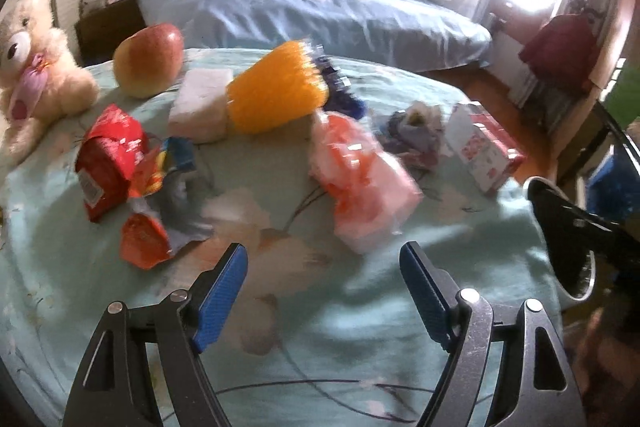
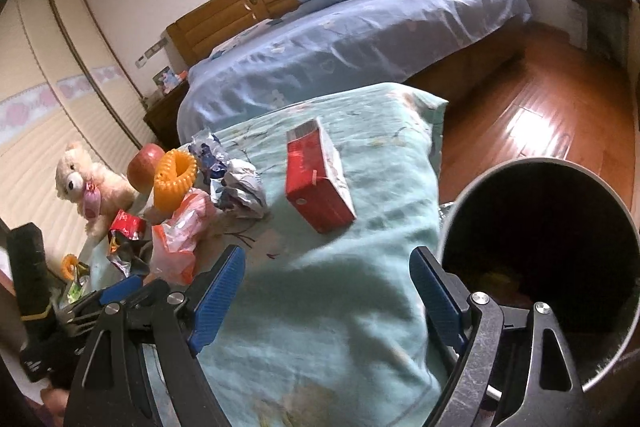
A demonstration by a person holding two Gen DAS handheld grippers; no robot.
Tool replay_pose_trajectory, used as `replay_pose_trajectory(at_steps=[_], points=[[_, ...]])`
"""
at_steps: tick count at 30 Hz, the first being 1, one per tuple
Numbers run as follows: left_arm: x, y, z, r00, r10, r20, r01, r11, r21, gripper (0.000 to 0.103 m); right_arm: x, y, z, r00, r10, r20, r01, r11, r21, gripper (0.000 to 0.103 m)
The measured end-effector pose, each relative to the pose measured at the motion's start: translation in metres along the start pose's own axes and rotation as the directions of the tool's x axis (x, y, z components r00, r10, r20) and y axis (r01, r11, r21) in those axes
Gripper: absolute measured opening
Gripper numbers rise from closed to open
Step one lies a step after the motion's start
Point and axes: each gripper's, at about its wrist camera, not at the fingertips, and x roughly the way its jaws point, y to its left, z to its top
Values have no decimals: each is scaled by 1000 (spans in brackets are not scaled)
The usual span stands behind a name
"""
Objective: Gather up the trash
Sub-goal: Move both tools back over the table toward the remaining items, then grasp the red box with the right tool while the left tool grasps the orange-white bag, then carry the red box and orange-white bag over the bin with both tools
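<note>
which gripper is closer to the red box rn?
Right. The right gripper hangs open just short of the red box, nothing between. The left gripper faces the wrappers, box off to its side.

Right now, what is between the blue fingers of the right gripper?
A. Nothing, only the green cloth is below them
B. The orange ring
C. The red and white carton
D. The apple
A: the right gripper stands open over bare green cloth, while the red and white carton lies farther up the cloth, apart from the fingers.
</note>
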Motion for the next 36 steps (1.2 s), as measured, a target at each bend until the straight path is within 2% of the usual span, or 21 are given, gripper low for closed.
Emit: replay_pose_trajectory(at_steps=[5, 8, 13, 16, 18, 24, 36], points=[[3, -7, 6, 1000, 6, 11, -6, 999, 38, 78, 16, 4, 8, 1000, -14, -25, 13, 999, -41, 86], [18, -8, 12, 999, 38, -5, -38, 999, 30, 78, 26, 3, 13, 999, -27, -37, 25, 998, -54, 85], [35, -6, 20, 998, 64, -18, -64, 998, -1, 75, 44, 5, 24, 997, -47, -55, 43, 996, -77, 76], [41, -8, 21, 998, 56, -24, -56, 998, 5, 57, 55, 7, 28, 995, -61, -74, 54, 994, -96, 60], [42, -12, 20, 999, 44, -16, -43, 999, 23, 35, 61, 8, 28, 993, -77, -90, 66, 992, -111, 33], [33, -14, 12, 1000, 12, 6, -13, 998, 57, 29, 50, 8, 21, 994, -86, -71, 78, 990, -117, 31], [0, -33, -7, 994, -103, 29, 98, 987, 130, 28, -6, 3, -7, 999, -48, -21, 47, 998, -47, 31]])
